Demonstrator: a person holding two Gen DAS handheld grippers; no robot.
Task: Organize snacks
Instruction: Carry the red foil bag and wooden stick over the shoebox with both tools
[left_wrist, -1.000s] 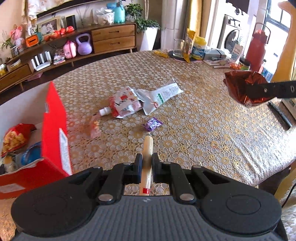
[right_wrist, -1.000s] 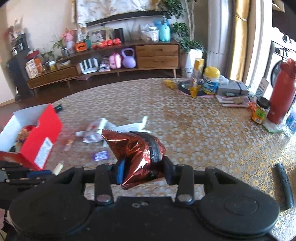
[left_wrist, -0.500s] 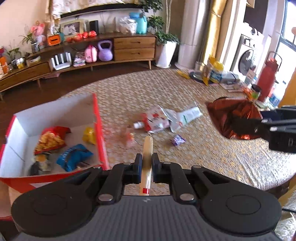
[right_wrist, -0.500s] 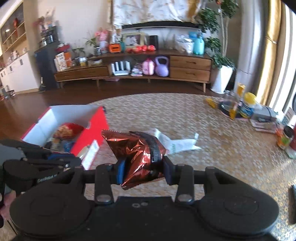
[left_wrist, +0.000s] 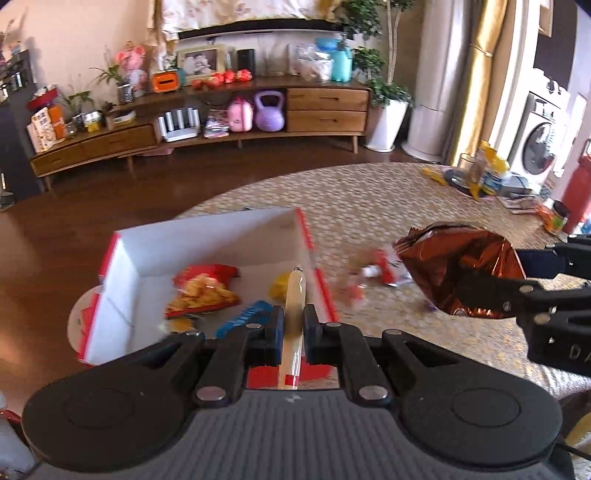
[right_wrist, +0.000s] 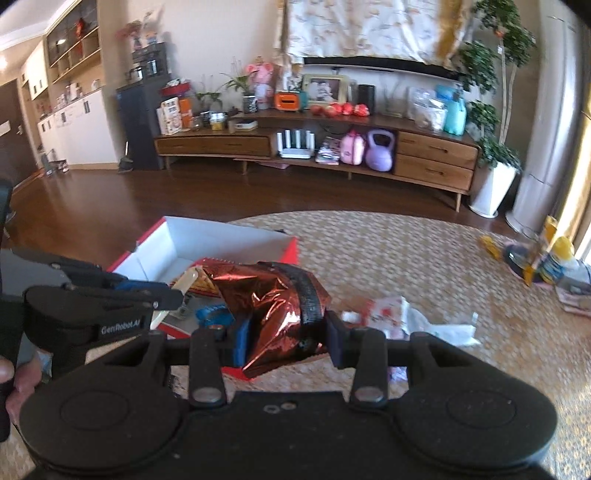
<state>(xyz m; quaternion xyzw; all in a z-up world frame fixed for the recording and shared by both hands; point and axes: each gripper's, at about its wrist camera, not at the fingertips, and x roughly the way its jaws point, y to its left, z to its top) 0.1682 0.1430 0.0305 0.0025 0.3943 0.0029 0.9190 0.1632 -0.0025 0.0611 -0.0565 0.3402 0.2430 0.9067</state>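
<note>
Left wrist view, left hand-held gripper (left_wrist: 292, 324) clenching sausage stick (left_wrist: 294, 295) above red box (left_wrist: 207, 240), right hand-held gripper (right_wrist: 284, 332) grasping foil bag (right_wrist: 273, 295)

Left tool (left_wrist: 293, 325) clamped tight; right tool (right_wrist: 286, 338) partly closed, gripping

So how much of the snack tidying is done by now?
Partly. The box already holds a chip bag and a blue pack. In hand: the left tool grips a sausage stick, the right tool a foil bag. Some wrappers remain on the table.
</note>
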